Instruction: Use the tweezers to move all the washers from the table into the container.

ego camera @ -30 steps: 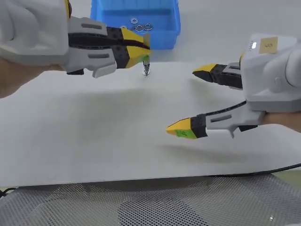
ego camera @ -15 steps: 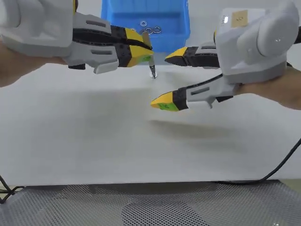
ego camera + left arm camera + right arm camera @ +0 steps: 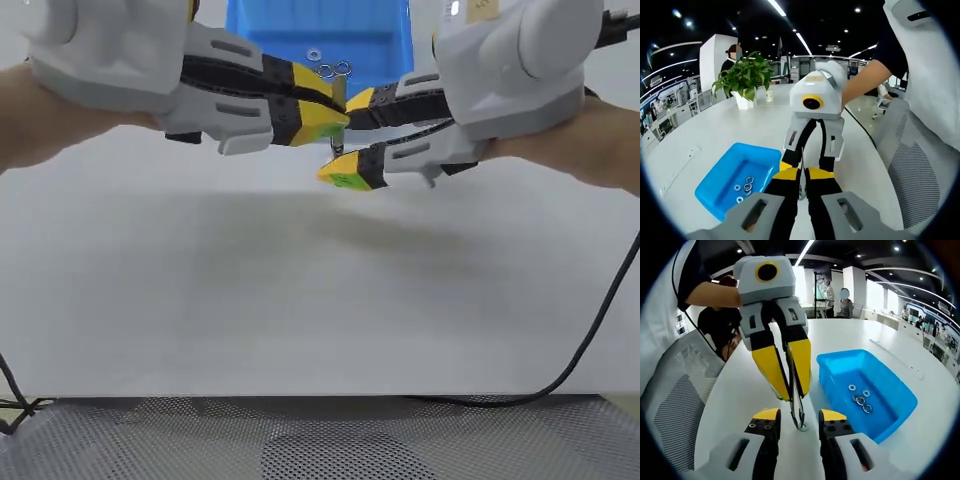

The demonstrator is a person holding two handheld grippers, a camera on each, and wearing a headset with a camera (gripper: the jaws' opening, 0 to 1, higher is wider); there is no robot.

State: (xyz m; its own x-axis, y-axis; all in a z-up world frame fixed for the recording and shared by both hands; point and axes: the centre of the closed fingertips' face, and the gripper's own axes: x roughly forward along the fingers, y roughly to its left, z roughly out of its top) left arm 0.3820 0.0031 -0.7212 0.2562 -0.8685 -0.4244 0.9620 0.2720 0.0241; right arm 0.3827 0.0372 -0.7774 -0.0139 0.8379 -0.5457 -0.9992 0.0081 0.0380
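Note:
My left gripper (image 3: 336, 107) comes in from the left, shut on thin metal tweezers (image 3: 336, 148) that point down at the white table (image 3: 300, 290). In the right gripper view the tweezers (image 3: 795, 395) end at a small washer (image 3: 802, 428) lying on the table. My right gripper (image 3: 347, 140) faces the left one, open, with one jaw on each side of the tweezers' lower end. Behind both stands the blue container (image 3: 280, 45) with several washers (image 3: 330, 68) inside. The left gripper view shows that container (image 3: 756, 161) to the left of the shut jaws.
A black cable (image 3: 590, 330) runs over the table's right front corner. A grey mesh chair (image 3: 320, 445) sits below the front edge. Far back stand a potted plant (image 3: 742, 75) and people at other desks.
My right gripper has moved left and away from me until its open jaws flank the tweezers' tip. The left gripper keeps its hold on the tweezers over the same spot.

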